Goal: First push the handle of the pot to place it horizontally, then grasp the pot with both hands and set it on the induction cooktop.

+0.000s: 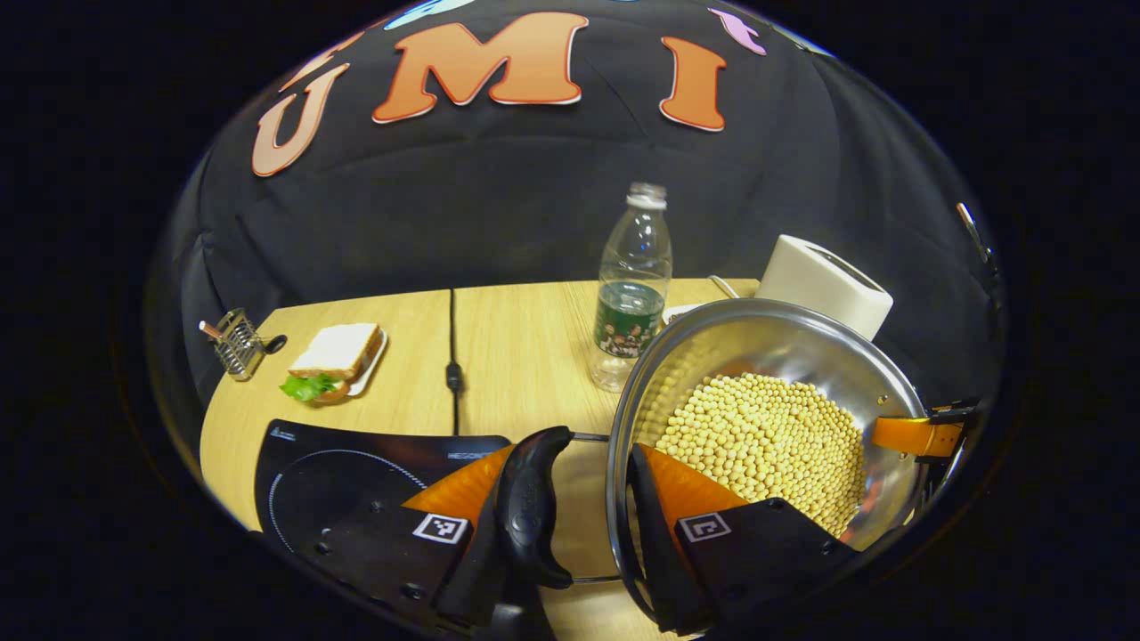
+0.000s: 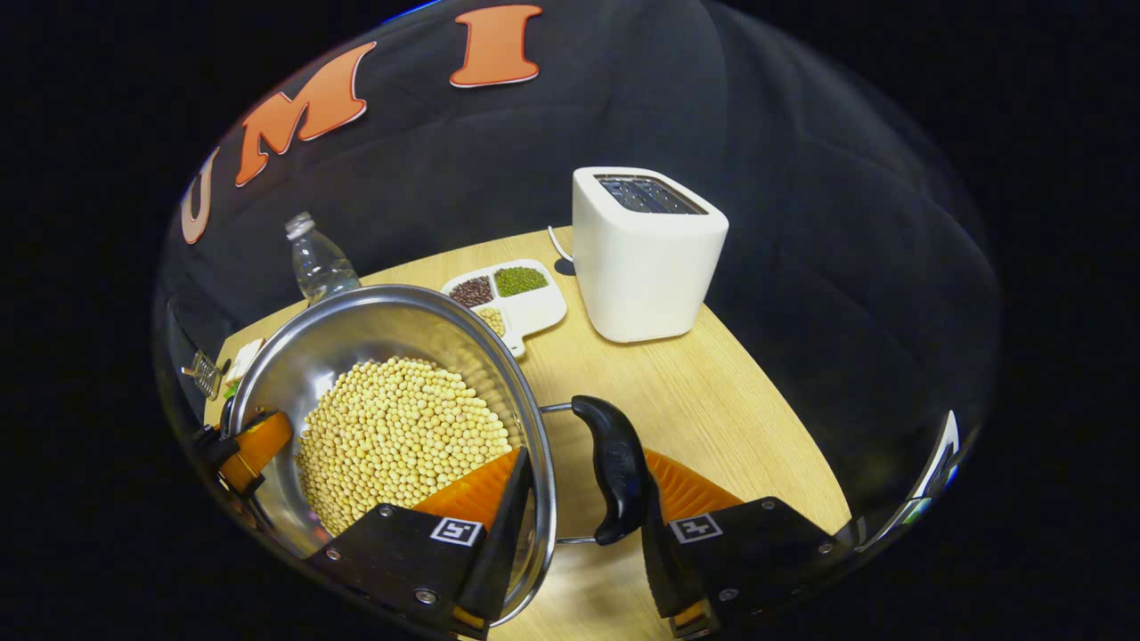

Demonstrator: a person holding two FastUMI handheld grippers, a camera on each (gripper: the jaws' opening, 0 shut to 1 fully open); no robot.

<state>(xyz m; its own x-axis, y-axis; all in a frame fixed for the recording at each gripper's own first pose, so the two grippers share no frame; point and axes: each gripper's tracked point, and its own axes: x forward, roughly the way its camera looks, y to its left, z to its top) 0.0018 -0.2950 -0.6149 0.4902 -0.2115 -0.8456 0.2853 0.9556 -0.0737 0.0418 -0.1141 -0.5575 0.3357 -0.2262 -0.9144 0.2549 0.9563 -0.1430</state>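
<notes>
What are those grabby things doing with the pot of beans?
Two hand-held tongs grip a steel pot full of yellow beans, one on each side handle. The left tongs clamp the left handle; the right tongs clamp the right handle. The induction cooktop waits to its left.

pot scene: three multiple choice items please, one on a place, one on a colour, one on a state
1. In the left gripper view, the induction cooktop lies:
A left of the pot
B behind the sandwich
C under the pot

2. The toaster is:
A red
B white
C silver

3. The left gripper fingers:
A hang wide open above the table
B clamp the bottle
C straddle the pot's handle and wall

Answers:
1 A, the cooktop sits to the left and the pot is not over it.
2 B, its casing is white.
3 C, one finger is outside the handle and one inside the pot.
</notes>
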